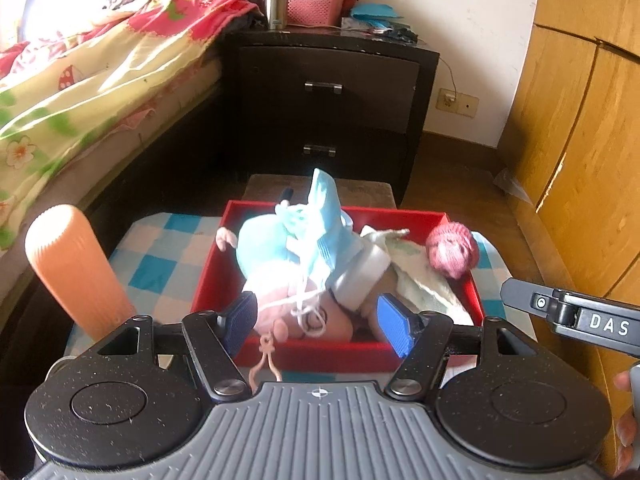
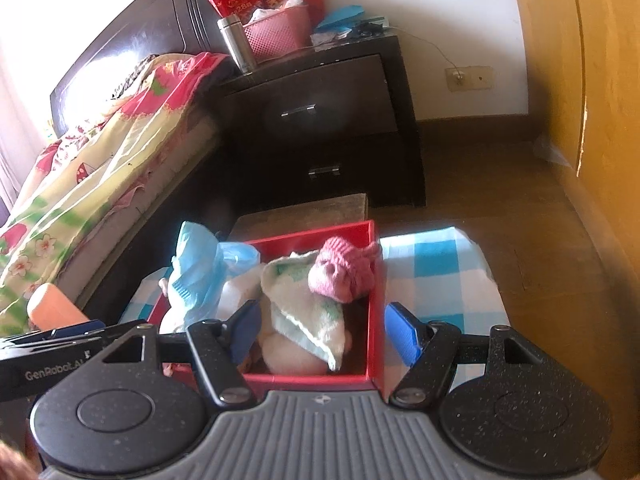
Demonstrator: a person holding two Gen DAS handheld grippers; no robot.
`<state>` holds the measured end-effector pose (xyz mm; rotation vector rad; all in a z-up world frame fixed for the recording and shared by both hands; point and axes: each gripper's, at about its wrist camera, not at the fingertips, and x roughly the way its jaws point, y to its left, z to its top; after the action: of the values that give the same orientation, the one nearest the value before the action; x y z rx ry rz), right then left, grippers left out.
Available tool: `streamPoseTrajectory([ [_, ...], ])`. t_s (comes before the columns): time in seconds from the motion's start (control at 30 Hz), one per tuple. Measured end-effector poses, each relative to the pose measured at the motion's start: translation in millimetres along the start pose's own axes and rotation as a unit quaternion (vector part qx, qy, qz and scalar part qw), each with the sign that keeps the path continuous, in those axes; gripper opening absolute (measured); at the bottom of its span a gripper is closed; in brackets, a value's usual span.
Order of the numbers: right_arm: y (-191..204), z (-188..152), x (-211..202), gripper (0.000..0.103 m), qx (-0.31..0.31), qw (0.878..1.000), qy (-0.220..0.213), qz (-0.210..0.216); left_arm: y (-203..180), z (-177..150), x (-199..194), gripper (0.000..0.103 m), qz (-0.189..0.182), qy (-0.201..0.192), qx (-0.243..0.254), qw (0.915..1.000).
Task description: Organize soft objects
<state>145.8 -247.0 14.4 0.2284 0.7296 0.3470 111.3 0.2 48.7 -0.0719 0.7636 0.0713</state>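
Contents of shallow red cardboard box (image 1: 472,292): pale blue knitted garment (image 1: 320,236), pink knitted ball (image 2: 340,276), cream towel (image 2: 304,316), all inside. My left claw (image 1: 316,320) and right claw (image 2: 324,336) hover half-open, empty. Orange ribbed cylinder (image 1: 72,268) remains outside, near left.

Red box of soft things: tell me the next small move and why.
Probably ease the left gripper down onto the pale blue cloth. Its blue pads stand open with nothing between them, and that cloth sticks up above the red box rim, while the pink knitted ball and the cream towel already lie inside.
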Motion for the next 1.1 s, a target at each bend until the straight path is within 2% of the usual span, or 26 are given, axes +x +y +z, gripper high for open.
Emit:
streamPoseTrajectory([
  [0.43,2.2,-40.6,-38.5,0.046,0.0,1.0,0.003,0.017,-10.1,-37.8,-24.4,0.07,-0.001,0.008,0.033,0.9994],
  [0.67,2.8,-55.9,-53.1,0.046,-0.017,1.0,-0.004,0.004,-8.9,-55.4,-31.0,0.07,-0.003,0.02,0.035,0.9992],
  [1.1,7.5,-78.8,-67.7,0.047,-0.022,1.0,0.009,0.02,-7.8,-73.5,-40.5,0.072,-0.01,0.03,0.031,0.999],
])
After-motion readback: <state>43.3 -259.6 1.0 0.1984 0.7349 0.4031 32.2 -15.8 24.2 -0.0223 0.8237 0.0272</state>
